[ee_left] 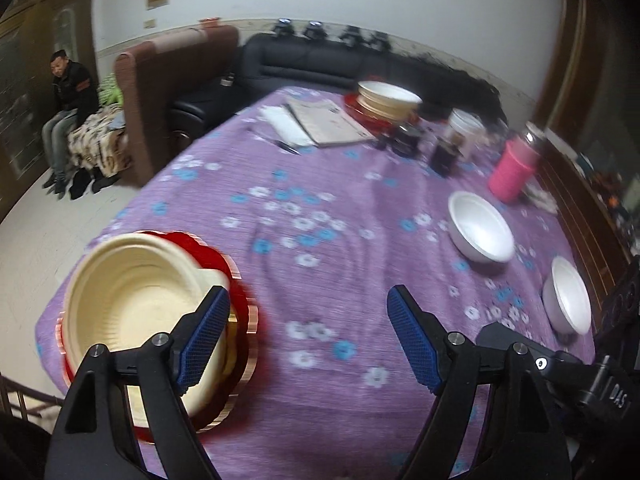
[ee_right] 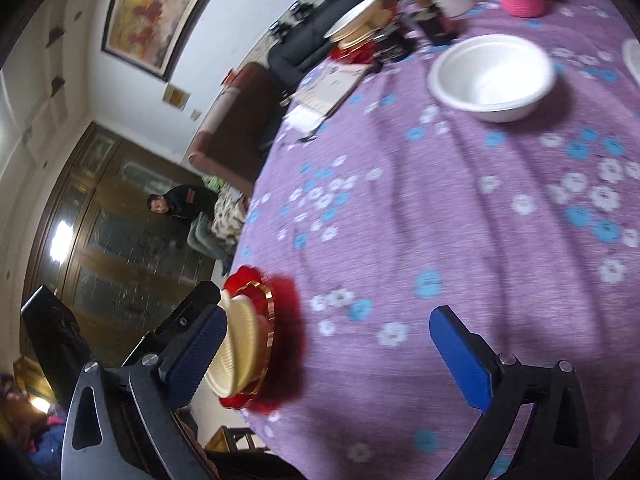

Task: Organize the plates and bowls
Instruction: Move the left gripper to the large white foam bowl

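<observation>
A cream bowl sits on a red gold-rimmed plate at the near left of the purple flowered table. My left gripper is open and empty, its left finger over the bowl's right rim. Two white bowls stand at the right. A second cream bowl stack on a red plate stands at the far side. My right gripper is open and empty, tilted, with the cream bowl and red plate beside its left finger. A white bowl lies ahead.
A pink cup, a white cup, dark jars, papers and a pen lie at the far side. The right gripper's body shows at lower right. Sofas and a seated person are beyond the table.
</observation>
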`<state>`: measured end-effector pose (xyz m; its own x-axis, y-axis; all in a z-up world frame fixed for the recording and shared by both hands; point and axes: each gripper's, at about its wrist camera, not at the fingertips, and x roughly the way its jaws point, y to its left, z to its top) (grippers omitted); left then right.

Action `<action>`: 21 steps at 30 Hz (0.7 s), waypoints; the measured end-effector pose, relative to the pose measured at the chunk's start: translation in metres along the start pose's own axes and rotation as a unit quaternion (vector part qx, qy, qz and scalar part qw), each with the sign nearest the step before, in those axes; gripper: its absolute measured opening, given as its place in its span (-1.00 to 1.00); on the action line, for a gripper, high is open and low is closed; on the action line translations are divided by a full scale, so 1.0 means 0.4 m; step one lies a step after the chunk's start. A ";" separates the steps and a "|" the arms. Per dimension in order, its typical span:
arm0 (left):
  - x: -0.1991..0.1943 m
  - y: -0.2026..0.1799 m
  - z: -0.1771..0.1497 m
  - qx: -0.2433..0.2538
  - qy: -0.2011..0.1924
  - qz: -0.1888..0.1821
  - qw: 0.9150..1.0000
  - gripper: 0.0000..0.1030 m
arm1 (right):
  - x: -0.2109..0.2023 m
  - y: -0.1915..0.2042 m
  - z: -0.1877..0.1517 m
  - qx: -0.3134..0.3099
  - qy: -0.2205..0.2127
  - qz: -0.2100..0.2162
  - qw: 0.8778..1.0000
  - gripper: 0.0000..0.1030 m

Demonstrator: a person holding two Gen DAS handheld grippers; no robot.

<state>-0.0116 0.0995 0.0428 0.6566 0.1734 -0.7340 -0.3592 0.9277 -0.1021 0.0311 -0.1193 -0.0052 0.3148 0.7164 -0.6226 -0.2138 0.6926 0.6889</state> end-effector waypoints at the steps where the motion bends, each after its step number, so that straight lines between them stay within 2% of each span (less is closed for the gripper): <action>1: 0.008 -0.020 -0.003 0.007 0.004 -0.001 1.000 0.58 | -0.010 -0.012 0.004 0.005 -0.003 -0.002 1.000 0.99; 12: 0.086 -0.132 0.000 0.045 0.033 -0.011 0.998 0.58 | -0.093 -0.162 0.049 0.060 -0.040 -0.033 0.997 0.99; 21: 0.142 -0.179 0.012 0.055 0.051 -0.017 0.997 0.57 | -0.111 -0.203 0.092 0.072 -0.054 -0.044 0.995 0.99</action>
<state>0.0546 0.0445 0.0115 0.5938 0.1124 -0.7967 -0.2597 0.9640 -0.0576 0.0684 -0.2106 -0.0199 0.4248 0.6357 -0.6445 -0.0499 0.7273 0.6845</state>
